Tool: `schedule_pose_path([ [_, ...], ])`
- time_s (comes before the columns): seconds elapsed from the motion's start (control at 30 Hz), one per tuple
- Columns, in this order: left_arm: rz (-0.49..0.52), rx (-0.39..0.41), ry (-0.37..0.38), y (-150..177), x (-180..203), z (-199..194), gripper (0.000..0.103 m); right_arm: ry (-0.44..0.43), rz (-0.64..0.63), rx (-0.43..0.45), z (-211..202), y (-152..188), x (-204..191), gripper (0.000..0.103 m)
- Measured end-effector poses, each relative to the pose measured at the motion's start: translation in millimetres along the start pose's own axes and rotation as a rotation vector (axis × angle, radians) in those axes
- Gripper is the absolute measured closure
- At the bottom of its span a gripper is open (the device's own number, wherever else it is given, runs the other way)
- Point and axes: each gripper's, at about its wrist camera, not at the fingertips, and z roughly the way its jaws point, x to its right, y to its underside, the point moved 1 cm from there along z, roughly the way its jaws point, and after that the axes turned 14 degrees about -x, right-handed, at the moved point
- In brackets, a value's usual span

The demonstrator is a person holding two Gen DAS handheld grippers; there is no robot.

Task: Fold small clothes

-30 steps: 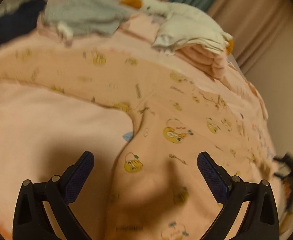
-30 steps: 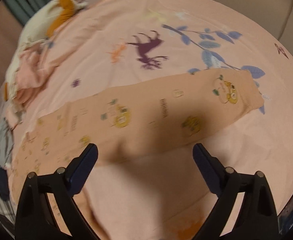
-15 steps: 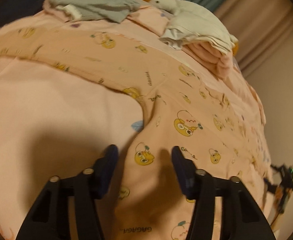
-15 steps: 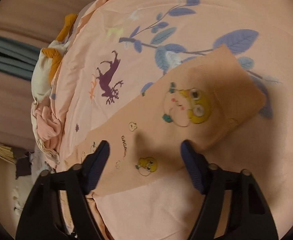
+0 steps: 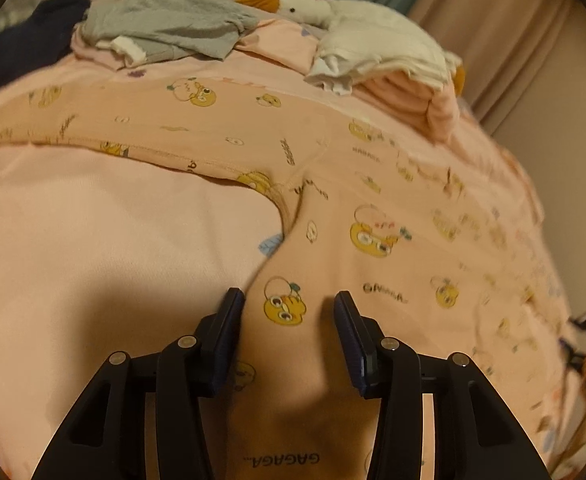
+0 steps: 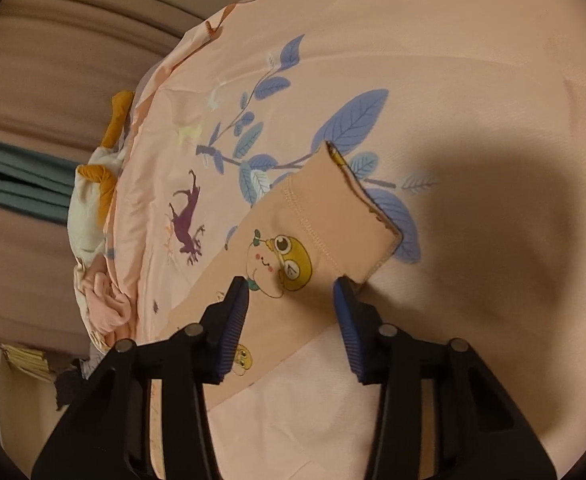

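Beige curtains [image 5: 505, 20] hang behind a bed [image 5: 93, 248] covered in a pink sheet; on it lies a pair of small peach trousers [image 5: 373, 208] printed with yellow cartoon faces, spread flat with the two legs splayed apart; one leg runs off to the left in the left wrist view, the other comes down toward the camera. The left gripper [image 5: 289, 300] sits low over that nearer leg; its jaws have just been closing, and the leg's cloth lies between them with one yellow face midway; the left pad stands at the leg's edge, but whether the pads press the cloth I cannot tell. At the far side of the bed a grey garment [image 5: 165, 20] lies crumpled beside a dark blue one [image 5: 21, 44]; a white toy goose [image 5: 313, 6] with an orange beak rests next to a stack of folded clothes [image 5: 393, 68], white on top and pink below. In the right wrist view the sheet [image 6: 433, 60] shows blue leaves and a purple deer; the right gripper [image 6: 291, 286] is over the hemmed end of a trouser leg [image 6: 333, 208]; its jaws have just been closing too, the cuff and a big yellow face lie between them, and the pads look apart from the cloth; a broad shadow falls on the sheet to the right.
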Motion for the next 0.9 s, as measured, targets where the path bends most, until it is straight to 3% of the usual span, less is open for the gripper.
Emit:
schedule_pose_path([
  [0.1,-0.036,0.017,0.063,-3,-6,1,0.057,0.026,0.006,0.061,-15,-3,2,0.054],
  [0.17,-0.052,0.022,0.088,-3,-8,1,0.057,0.135,0.041,0.111,-25,-4,12,0.047],
  [0.2,-0.054,0.022,0.092,-3,-8,1,0.057,0.146,0.055,0.124,-27,-6,17,0.047],
  [0.33,-0.036,0.024,0.062,-2,-3,2,0.057,-0.028,0.060,0.094,-18,-11,39,0.047],
  [0.4,-0.029,0.024,0.049,-2,-2,2,0.057,-0.056,0.040,0.106,-15,-11,38,0.055],
  [0.47,-0.030,0.025,0.053,-2,-2,2,0.057,-0.032,0.017,0.121,-6,-11,33,0.078],
  [0.53,-0.036,0.027,0.068,-2,-4,2,0.057,-0.007,-0.004,0.133,6,-11,27,0.095],
  [0.67,-0.039,0.030,0.079,-1,-6,3,0.057,-0.071,0.023,0.159,8,-9,22,0.095],
  [0.77,-0.041,0.034,0.092,-1,-9,3,0.057,-0.029,-0.056,0.171,-1,-2,-14,0.095],
  [0.9,-0.075,0.043,0.158,-3,-17,3,0.057,0.006,-0.356,0.187,1,47,-127,0.095],
])
